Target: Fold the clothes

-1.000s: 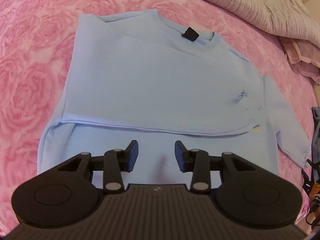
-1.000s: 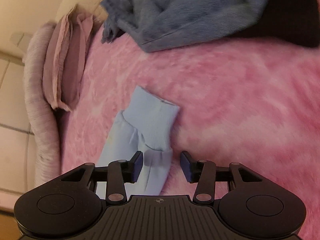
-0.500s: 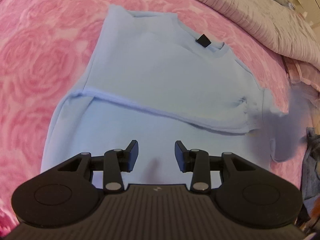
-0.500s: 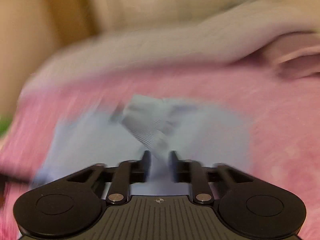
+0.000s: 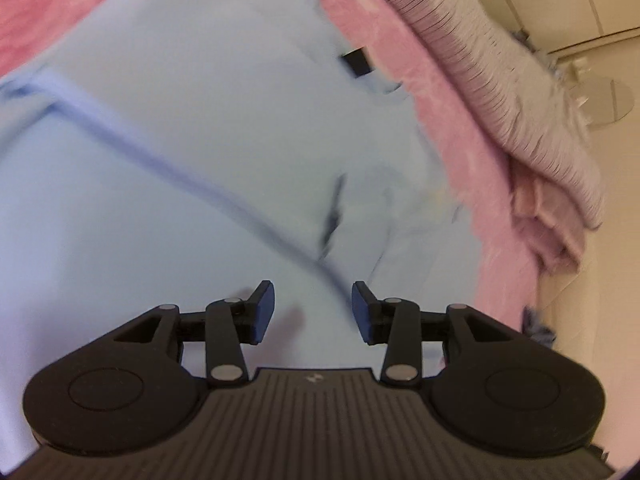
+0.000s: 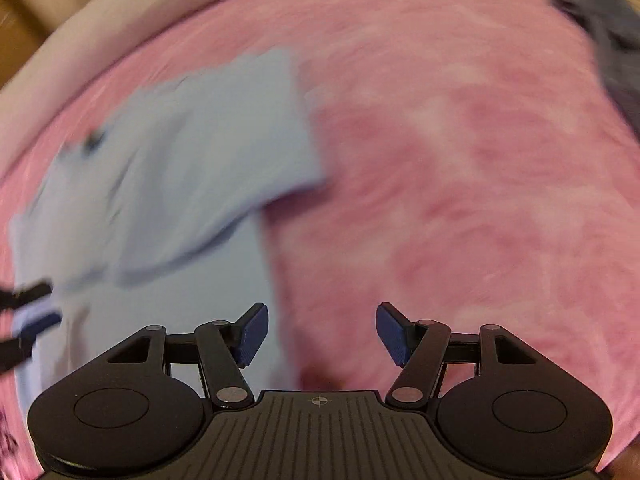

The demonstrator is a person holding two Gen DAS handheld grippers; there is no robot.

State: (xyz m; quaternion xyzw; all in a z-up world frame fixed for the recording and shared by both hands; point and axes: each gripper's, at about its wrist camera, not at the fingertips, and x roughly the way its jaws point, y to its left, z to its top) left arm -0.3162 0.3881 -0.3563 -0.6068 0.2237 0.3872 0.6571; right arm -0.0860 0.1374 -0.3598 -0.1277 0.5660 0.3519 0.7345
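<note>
Pink, rose-patterned bedding (image 5: pixel 472 128) covers the bed and carries everything in sight, with a pale striped blanket (image 5: pixel 516 80) bunched along its far edge and cream cupboard fronts beyond that in the left wrist view. On the bedding lies the light blue sweatshirt (image 5: pixel 192 128), spread flat and filling most of that view; its neckline with a small dark label (image 5: pixel 358 62) points toward the striped blanket, and a darker fold line (image 5: pixel 192 178) runs slantwise across the body down toward the claw. The left claw (image 5: pixel 313 312) hovers close above the lower part of the sweatshirt with its jaws parted by a moderate gap and nothing between them (the blue pads face each other over bare cloth). Both views are smeared by motion blur, so fine creases cannot be read.

From the right wrist view, the sweatshirt (image 6: pixel 172 184) sits at the left, one flap of it folded over and ending in a straight edge against the pink bedding (image 6: pixel 460 160). The right claw (image 6: pixel 322 334) has its jaws spread wide and holds nothing; its left pad is over the blue cloth's edge and its right pad over pink. A grey-blue garment (image 6: pixel 612 40) lies heaped at the upper right, well apart from the sweatshirt.
</note>
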